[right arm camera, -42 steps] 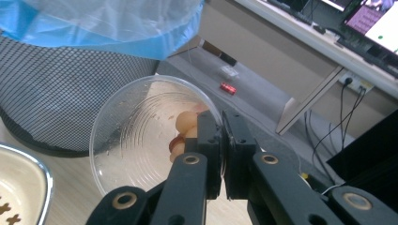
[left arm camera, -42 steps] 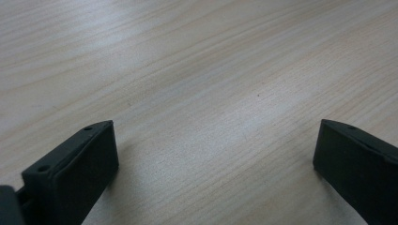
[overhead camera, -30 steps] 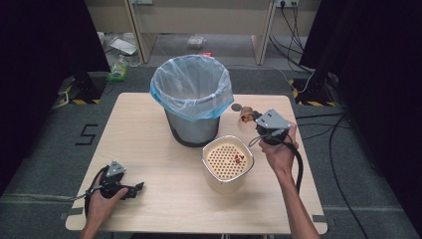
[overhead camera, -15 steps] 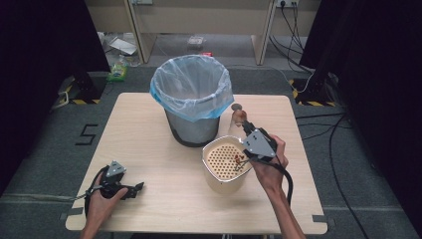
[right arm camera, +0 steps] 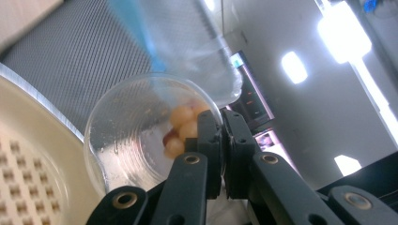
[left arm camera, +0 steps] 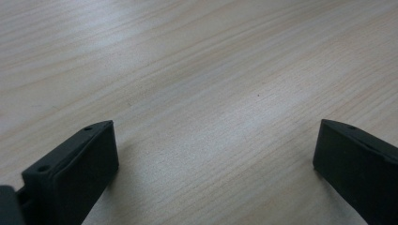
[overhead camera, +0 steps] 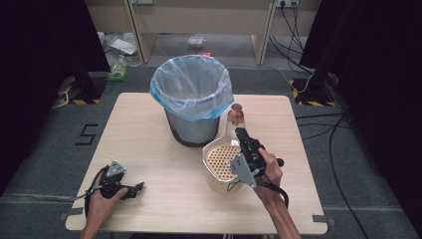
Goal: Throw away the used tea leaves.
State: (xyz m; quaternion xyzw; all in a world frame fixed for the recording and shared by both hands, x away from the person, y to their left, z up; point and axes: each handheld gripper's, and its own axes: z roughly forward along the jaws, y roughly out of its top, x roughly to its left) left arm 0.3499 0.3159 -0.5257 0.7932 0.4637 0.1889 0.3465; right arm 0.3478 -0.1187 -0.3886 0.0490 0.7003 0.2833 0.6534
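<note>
My right gripper point(overhead camera: 239, 131) point(right arm camera: 220, 123) is shut on the rim wall of a clear plastic cup point(overhead camera: 234, 117) point(right arm camera: 136, 140). The cup lies tipped on its side, mouth toward the camera, over the far edge of a cream perforated strainer bowl point(overhead camera: 209, 170) point(right arm camera: 28, 178). Several small round tan and reddish balls point(right arm camera: 184, 127) sit inside the cup beside the jaws. My left gripper point(overhead camera: 135, 188) point(left arm camera: 213, 140) rests on the wooden table point(overhead camera: 154, 149) point(left arm camera: 187, 70) at the near left, jaws open with bare wood between them.
A grey waste bin point(overhead camera: 191, 127) point(right arm camera: 89, 51) lined with a clear, blue-edged bag point(overhead camera: 191, 89) stands just behind the strainer, close to the cup. Cables and furniture legs lie on the floor beyond the table's far edge.
The right gripper has carried the cup left and down, from beside the bin to over the strainer's far rim, tipping it. The left gripper has stayed put.
</note>
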